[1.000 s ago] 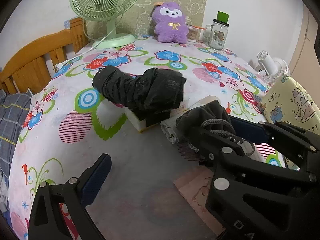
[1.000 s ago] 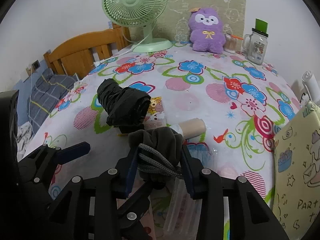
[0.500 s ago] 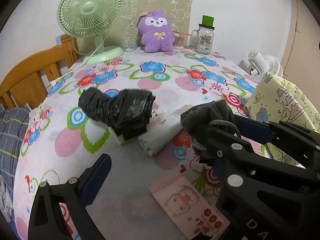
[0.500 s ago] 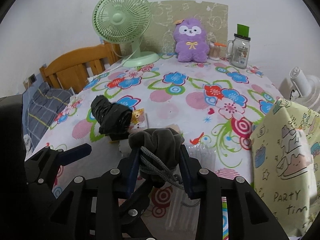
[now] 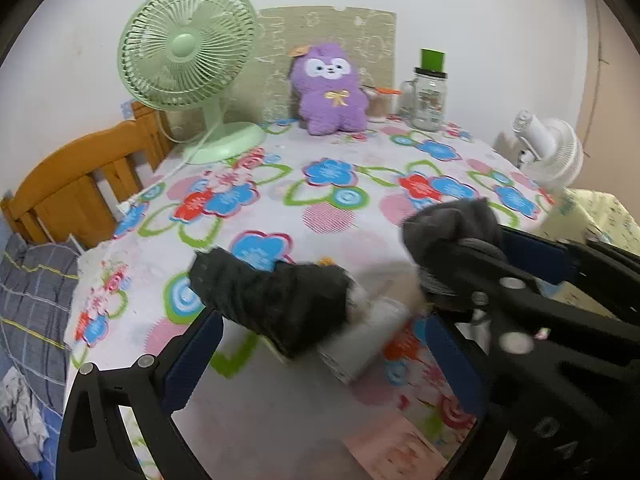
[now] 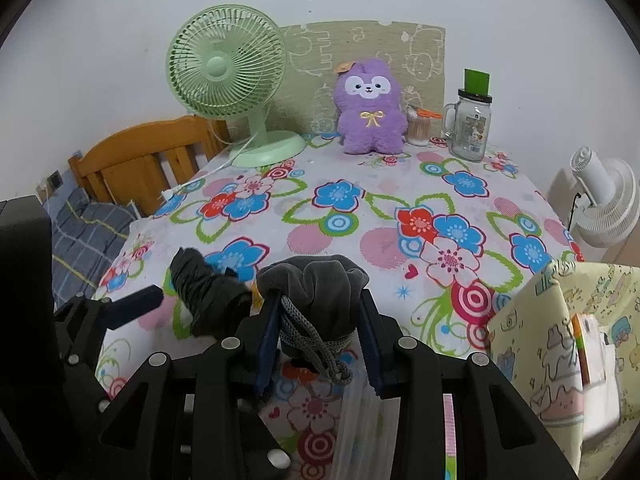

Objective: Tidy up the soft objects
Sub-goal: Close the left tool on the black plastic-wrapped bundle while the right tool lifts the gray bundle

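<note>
- Nearest, at the bottom centre of the right wrist view, the right gripper [image 6: 318, 344] has its jaws clamped on a dark grey drawstring pouch [image 6: 316, 292]; the blue pads press both its sides and its grey cord [image 6: 316, 348] dangles in loops below.
- Low in the left wrist view, the left gripper [image 5: 316, 356] shows its jaws standing wide, with nothing between the blue pads.
- Just beyond it lies a crumpled black bundle [image 5: 272, 300], blurred, resting on the flowered worktop [image 5: 332, 184]; a pale roll [image 5: 360, 344] lies against its right side.
- At the lower right of the right wrist view stands a yellow bag [image 6: 560, 344] printed with cartoon cakes.
- At the left edge of both views a wooden chair back [image 6: 144, 156] rises beside the worktop, with plaid grey cloth [image 6: 88, 232] below it.
- Far back, a green desk fan [image 6: 228, 76] stands at the upper left.
- Right of it, a purple plush toy [image 6: 370, 110] sits upright against a patterned beige board [image 6: 360, 60].
- Further right stands a glass jar [image 6: 472, 120] with a handle and green topper; a small container of sticks [image 6: 418, 130] sits between it and the plush.
- Off the worktop at the right edge stands a white fan [image 6: 604, 200].
</note>
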